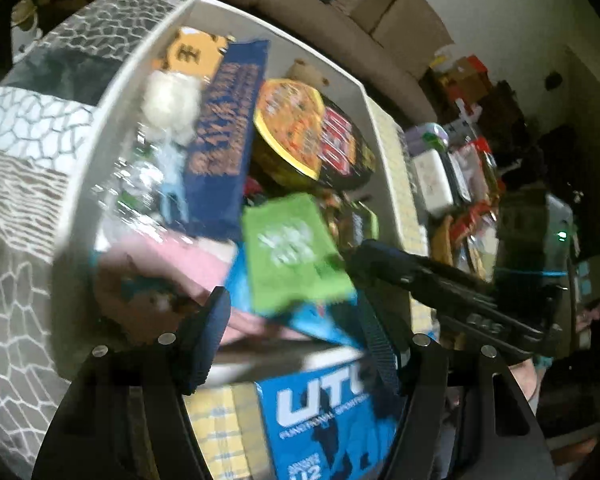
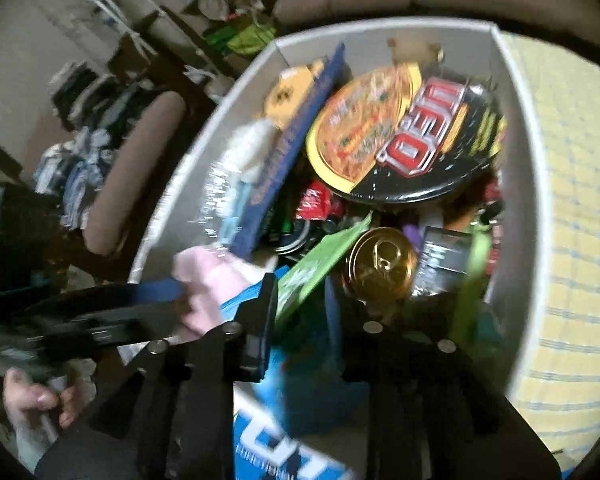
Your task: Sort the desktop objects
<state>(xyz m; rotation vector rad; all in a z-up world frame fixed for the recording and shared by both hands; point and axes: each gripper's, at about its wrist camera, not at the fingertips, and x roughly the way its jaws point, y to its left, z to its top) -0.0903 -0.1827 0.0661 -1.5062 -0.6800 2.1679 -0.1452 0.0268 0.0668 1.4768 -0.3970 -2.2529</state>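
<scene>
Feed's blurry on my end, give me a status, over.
Left gripper open, empty, over the white box. Right gripper jaws apart, green packet between them. Box crammed; gold can right beside the packet.

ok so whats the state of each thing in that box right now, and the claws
white cardboard box: open-topped, crammed full
round black noodle bowl: lid sealed, tilted
gold drink can: upright, tab unopened
green flat packet: lying atop the pile, free
left claw: open, empty
right claw: open, nothing pinched
</scene>
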